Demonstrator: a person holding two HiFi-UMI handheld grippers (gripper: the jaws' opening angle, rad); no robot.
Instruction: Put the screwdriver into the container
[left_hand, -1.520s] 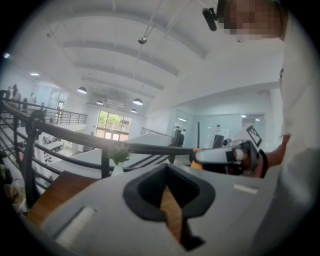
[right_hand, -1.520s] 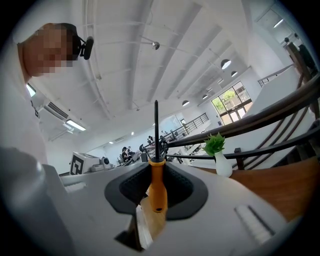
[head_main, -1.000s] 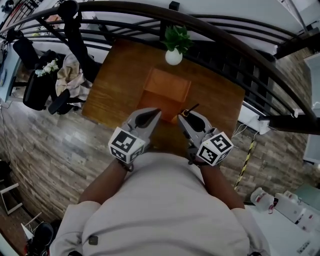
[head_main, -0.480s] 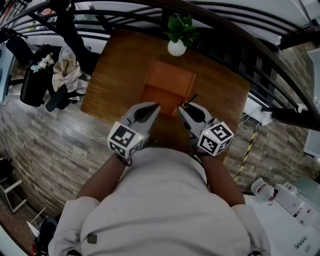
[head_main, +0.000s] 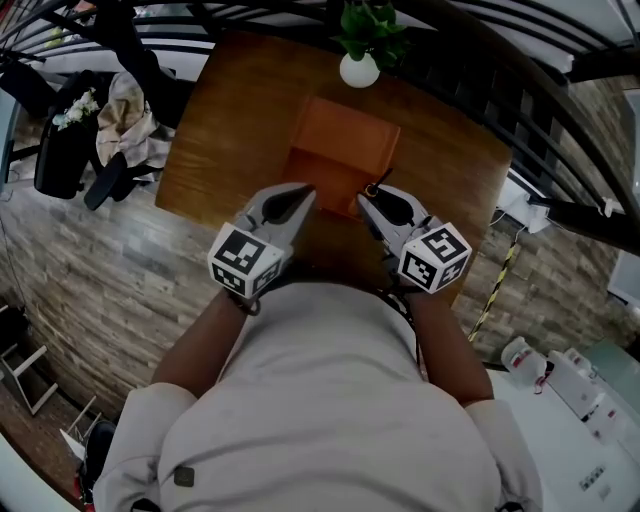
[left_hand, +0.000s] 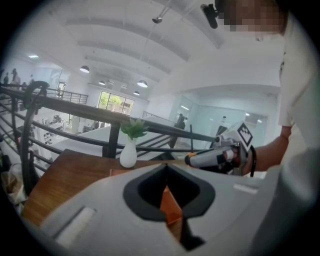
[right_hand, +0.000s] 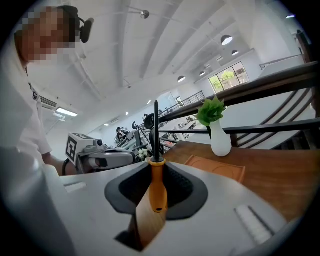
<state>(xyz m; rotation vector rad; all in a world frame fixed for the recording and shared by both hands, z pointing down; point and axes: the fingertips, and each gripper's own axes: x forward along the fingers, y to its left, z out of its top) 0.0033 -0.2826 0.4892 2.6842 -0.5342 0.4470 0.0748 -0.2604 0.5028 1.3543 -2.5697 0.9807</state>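
Grippers are edging closer to the container (head_main: 345, 140), right gripper (head_main: 366, 201) clamping the screwdriver (right_hand: 158, 187), left gripper (head_main: 306, 191) closed empty; I'd be lowering it flat inside before releasing.

Head view looks steeply down on worktop (head_main: 230, 130). Both gripper views sit low and close, facing the vase (head_main: 359, 70) at 12 o'clock.
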